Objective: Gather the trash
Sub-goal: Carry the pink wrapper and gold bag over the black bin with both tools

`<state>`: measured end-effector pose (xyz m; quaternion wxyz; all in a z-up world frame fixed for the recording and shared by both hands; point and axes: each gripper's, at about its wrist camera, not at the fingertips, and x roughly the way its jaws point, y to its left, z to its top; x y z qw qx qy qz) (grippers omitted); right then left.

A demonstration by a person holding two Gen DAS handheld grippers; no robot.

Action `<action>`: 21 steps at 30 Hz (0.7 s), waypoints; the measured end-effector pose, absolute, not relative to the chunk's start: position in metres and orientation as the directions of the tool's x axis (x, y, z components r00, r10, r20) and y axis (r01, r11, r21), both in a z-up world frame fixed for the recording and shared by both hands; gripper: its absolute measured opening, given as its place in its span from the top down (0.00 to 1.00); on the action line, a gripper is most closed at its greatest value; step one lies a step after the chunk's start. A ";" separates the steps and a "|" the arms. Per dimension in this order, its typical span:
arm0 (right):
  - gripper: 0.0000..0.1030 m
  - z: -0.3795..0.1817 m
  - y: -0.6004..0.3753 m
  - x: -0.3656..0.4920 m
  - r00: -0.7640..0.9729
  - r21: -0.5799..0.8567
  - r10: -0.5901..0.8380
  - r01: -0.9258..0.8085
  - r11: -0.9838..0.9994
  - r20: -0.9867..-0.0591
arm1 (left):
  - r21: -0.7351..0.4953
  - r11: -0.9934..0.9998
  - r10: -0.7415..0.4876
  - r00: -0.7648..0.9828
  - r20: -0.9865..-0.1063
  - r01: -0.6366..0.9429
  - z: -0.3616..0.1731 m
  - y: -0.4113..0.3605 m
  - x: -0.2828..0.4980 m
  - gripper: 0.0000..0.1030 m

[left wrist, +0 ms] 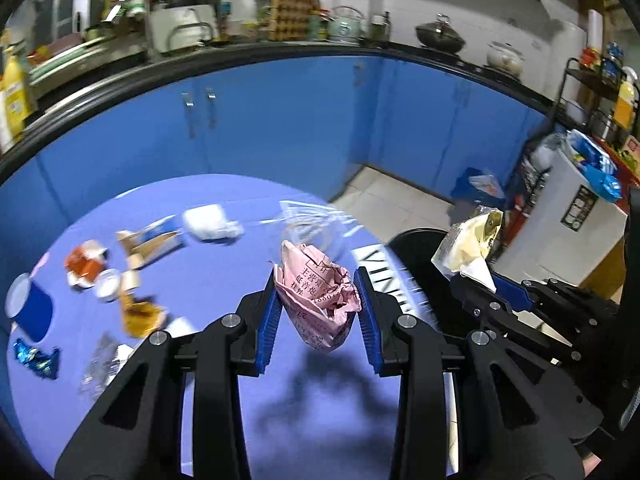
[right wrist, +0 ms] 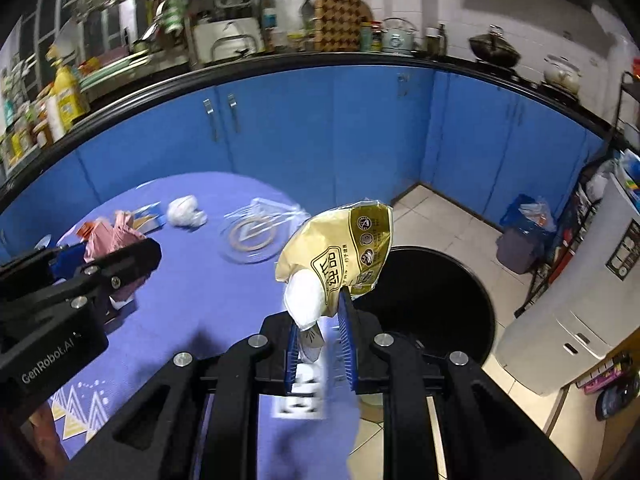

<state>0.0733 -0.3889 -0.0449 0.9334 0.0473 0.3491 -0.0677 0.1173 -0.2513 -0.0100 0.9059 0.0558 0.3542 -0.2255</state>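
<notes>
My left gripper (left wrist: 318, 280) is shut on a crumpled pink paper (left wrist: 320, 292) and holds it above the purple tablecloth (left wrist: 224, 264). My right gripper (right wrist: 320, 308) is shut on a yellow-gold snack bag (right wrist: 340, 248), held near the rim of the black trash bin (right wrist: 440, 296) beside the table. The bag (left wrist: 472, 244) and right gripper also show at the right of the left wrist view, over the bin (left wrist: 416, 248). The pink paper (right wrist: 108, 240) shows at the left of the right wrist view.
On the table lie a white tissue wad (left wrist: 212, 222), clear plastic wrap (left wrist: 316, 224), a torn carton (left wrist: 152, 244), an orange wrapper (left wrist: 86, 264), a blue cup (left wrist: 32, 308) and a blue foil wrapper (left wrist: 36, 360). Blue cabinets (left wrist: 280, 120) stand behind. A white appliance (right wrist: 580, 300) stands right.
</notes>
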 end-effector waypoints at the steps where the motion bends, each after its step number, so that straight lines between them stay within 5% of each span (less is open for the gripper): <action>1: 0.83 -0.044 -0.396 0.072 0.749 0.045 -0.101 0.172 0.984 -0.655 | -0.057 0.887 -0.374 0.643 -0.668 0.458 -0.009 -0.261 0.120 0.64; 21: 0.80 -0.047 -0.483 0.099 0.771 0.124 -0.119 0.248 0.961 -0.625 | -0.030 0.879 -0.382 0.664 -0.643 0.476 0.006 -0.355 0.161 0.64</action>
